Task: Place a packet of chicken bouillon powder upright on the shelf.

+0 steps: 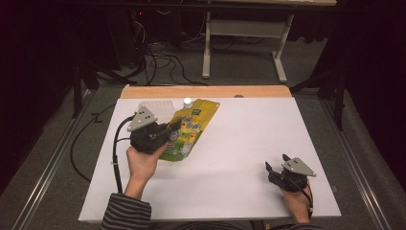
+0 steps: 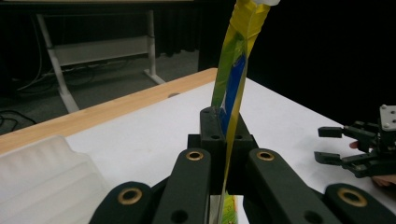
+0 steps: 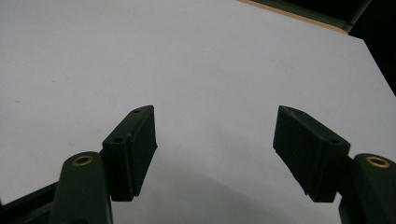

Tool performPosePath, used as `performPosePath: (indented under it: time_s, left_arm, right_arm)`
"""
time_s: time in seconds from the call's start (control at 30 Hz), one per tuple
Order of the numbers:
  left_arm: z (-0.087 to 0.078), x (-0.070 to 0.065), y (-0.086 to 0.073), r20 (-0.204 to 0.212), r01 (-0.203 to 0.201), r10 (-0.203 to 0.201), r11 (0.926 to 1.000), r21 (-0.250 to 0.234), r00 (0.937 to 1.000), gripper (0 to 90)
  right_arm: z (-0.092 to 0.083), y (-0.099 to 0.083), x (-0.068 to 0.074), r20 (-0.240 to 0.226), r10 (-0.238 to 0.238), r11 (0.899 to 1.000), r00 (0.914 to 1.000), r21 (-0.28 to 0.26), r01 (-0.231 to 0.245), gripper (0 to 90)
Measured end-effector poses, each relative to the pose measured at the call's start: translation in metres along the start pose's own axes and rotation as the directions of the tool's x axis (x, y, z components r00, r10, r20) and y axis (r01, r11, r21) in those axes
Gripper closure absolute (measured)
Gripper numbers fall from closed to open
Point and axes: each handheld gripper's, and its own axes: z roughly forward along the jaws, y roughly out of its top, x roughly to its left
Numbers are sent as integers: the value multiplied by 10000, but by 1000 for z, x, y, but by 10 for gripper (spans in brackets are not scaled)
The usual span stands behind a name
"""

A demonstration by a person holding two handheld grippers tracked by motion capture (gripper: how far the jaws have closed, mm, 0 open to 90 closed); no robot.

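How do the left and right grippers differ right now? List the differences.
The left gripper is shut on the yellow pouch; the right gripper is open with nothing between its jaws. The left gripper sits at the table's far left beside a clear plastic tray; the right gripper rests near the front right over bare white table. Both are black, hand-held, and carry a grey three-cornered plate.
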Motion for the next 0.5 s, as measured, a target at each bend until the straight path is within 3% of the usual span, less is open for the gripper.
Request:
performPosePath:
  time_s: [0.2, 0.4, 0.5]
  left_arm:
    - [-3, 9, 8, -299, -424, 414, 9986, -313, 9987, 896]
    - [-7, 19, 16, -639, -449, 414, 9975, -539, 9971, 896]
    - [-8, 26, 18, -836, -666, 613, 9959, -613, 9946, 896]
  right_arm:
    - [0, 0, 0, -4, 13, 10000, 10000, 14, -13, 306]
    - [0, 0, 0, -5, 26, 10000, 10000, 43, -26, 306]
    - [0, 0, 0, 12, -13, 10000, 10000, -3, 13, 307]
